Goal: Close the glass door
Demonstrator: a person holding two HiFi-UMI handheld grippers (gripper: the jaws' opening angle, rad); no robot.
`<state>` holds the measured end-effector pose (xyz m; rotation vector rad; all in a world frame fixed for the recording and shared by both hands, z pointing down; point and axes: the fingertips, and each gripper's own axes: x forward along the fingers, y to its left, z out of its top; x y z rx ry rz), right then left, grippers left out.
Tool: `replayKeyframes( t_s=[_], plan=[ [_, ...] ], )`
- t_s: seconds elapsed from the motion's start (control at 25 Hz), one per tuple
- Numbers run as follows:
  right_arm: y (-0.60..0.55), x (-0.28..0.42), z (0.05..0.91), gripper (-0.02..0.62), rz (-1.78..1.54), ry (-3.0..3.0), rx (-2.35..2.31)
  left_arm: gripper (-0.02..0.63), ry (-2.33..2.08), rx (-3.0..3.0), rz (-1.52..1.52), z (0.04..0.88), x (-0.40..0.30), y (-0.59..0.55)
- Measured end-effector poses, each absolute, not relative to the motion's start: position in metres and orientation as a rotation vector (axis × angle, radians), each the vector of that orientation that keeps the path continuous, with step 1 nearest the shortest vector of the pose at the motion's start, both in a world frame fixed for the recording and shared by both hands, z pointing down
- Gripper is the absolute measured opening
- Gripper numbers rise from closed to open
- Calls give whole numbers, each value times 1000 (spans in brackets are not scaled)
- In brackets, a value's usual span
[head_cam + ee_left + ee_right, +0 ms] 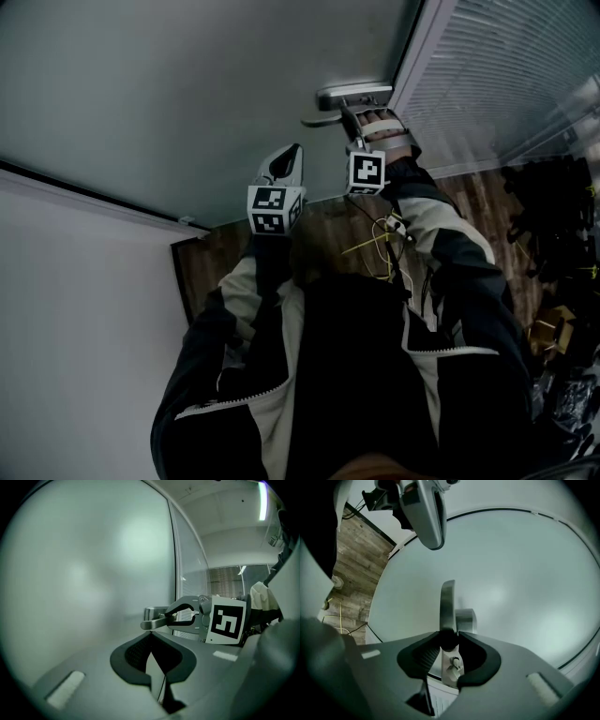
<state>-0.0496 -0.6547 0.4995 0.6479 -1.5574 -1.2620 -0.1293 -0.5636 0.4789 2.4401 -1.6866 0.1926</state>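
The frosted glass door [187, 94] fills the upper head view. Its metal lever handle [352, 94] sits near the door's right edge. My right gripper [354, 117] is shut on that lever. In the right gripper view the lever [447, 606] stands upright, pinched between the dark pads [429, 656]. The left gripper view shows the same grip from the side, the right gripper [171, 617] closed around the handle [152, 620]. My left gripper [295, 150] hangs just left of it, close to the glass, tips together with nothing in them.
A panel with slatted blinds [506, 75] adjoins the door on the right. Wooden floor [216, 262] lies below, with a yellow cable [375, 239] on it. A white wall [75, 328] runs along the left. Dark clutter [553, 216] stands at the right.
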Motion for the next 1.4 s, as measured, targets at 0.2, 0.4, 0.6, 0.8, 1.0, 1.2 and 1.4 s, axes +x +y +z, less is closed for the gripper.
replayKeyframes(
  t_s=[0.2, 0.4, 0.6, 0.8, 1.0, 1.2, 1.4],
  plan=[
    [-655, -55, 503, 127, -1278, -1572, 643, 3, -1711, 2435, 180, 483, -131, -569],
    [-663, -60, 496, 130, -1277, -1590, 638, 3, -1717, 2427, 188, 478, -132, -580],
    [-657, -56, 496, 135, -1276, -1603, 651, 3, -1729, 2422, 178, 481, -127, -576],
    [-666, -53, 497, 206, -1195, -1658, 639, 3, -1717, 2415, 181, 471, -121, -585],
    [-658, -39, 476, 206, -1077, -1772, 712, 3, -1707, 2402, 188, 463, -121, -593],
    [-621, -7, 422, 9, -504, -2319, 1038, 3, -1700, 2415, 150, 453, -110, -594],
    [-604, 62, 409, 5, 209, -2630, 1356, 3, -1718, 2438, 151, 435, -88, -595]
  ],
)
